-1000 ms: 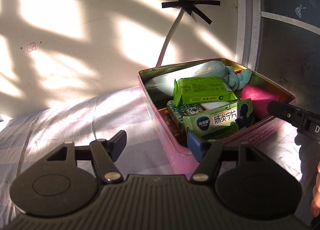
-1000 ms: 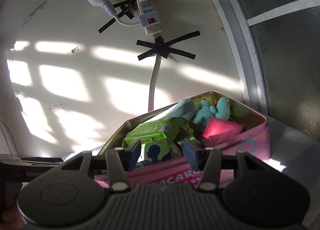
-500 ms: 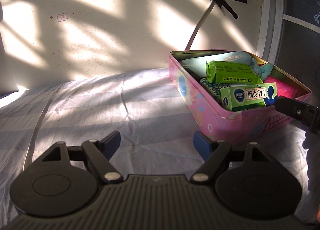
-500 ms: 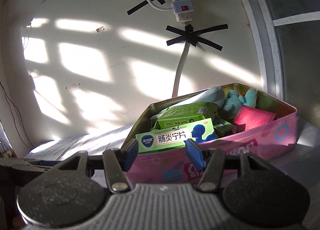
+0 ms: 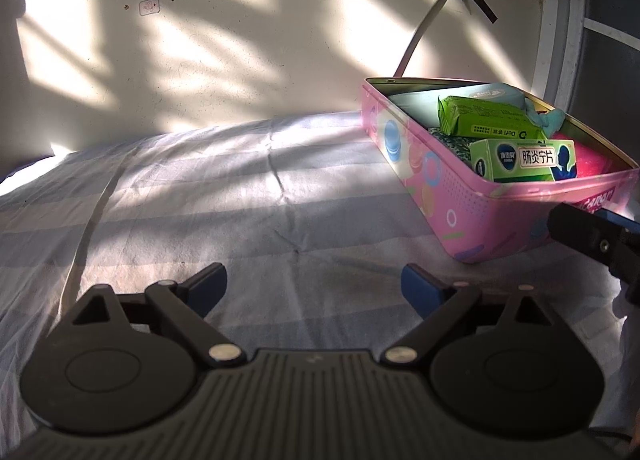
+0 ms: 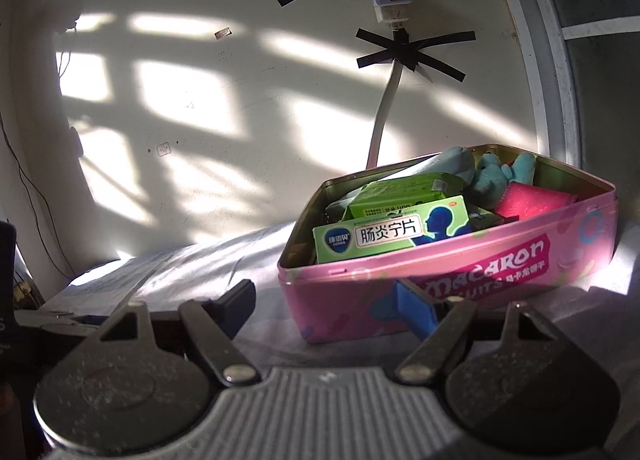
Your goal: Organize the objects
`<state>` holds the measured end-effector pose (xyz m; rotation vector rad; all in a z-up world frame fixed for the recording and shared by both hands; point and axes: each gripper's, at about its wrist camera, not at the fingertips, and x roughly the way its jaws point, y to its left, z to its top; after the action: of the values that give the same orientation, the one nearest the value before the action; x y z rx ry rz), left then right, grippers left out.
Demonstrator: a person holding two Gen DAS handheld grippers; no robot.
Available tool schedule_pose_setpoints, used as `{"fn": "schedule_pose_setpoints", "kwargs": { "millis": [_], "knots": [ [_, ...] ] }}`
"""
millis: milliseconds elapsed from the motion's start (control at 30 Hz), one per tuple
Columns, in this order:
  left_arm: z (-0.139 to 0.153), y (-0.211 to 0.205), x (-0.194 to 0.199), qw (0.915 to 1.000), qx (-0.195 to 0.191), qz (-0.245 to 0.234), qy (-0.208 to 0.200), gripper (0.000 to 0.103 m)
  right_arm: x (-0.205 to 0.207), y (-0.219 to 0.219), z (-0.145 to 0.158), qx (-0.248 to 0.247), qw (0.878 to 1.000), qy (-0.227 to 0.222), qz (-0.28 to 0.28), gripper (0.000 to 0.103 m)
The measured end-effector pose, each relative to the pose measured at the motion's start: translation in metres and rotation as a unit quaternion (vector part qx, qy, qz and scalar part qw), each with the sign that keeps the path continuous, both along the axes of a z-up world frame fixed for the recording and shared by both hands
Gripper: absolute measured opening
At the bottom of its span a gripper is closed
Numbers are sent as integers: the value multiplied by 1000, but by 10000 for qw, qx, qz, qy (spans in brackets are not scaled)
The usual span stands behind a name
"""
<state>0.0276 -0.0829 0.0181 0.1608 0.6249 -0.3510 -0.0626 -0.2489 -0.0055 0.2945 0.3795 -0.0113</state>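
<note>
On the bed sheet, one pink tin holds two green packs; both grippers' jaws have just been opening, empty.

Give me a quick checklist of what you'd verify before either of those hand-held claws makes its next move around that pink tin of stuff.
1. Left gripper empty: ok, its jaws have just been opening, with only bedsheet between them.
2. Right gripper empty: ok, its jaws have just been opening and grip nothing.
3. Pink macaron tin resting flat on the sheet: ok.
4. Green medicine box fully inside the tin: not ok, it leans on the front wall and rises above the rim.
5. Teal plush toy and pink sponge settled in the tin: ok.
6. Items left outside the tin: cannot tell, only part of the bed shows.
</note>
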Motion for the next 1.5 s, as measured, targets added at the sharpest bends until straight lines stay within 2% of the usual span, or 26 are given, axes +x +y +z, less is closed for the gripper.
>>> {"fn": "schedule_pose_setpoints", "kwargs": {
  "millis": [367, 467, 833, 1500],
  "knots": [
    [-5, 5, -9, 9997, 81, 215, -21, 103, -12, 13, -9, 44, 9998, -124, -152, 100],
    [-5, 6, -10, 9996, 93, 254, -40, 103, -15, 17, -10, -15, 9998, -159, -151, 103],
    [-7, 0, -18, 9983, 346, 383, -269, 103, -16, 18, -14, -41, 9997, -108, -197, 103],
    [-15, -4, -20, 9986, 374, 369, -75, 103, -12, 13, -23, 91, 9997, 76, -228, 103]
  ]
}}
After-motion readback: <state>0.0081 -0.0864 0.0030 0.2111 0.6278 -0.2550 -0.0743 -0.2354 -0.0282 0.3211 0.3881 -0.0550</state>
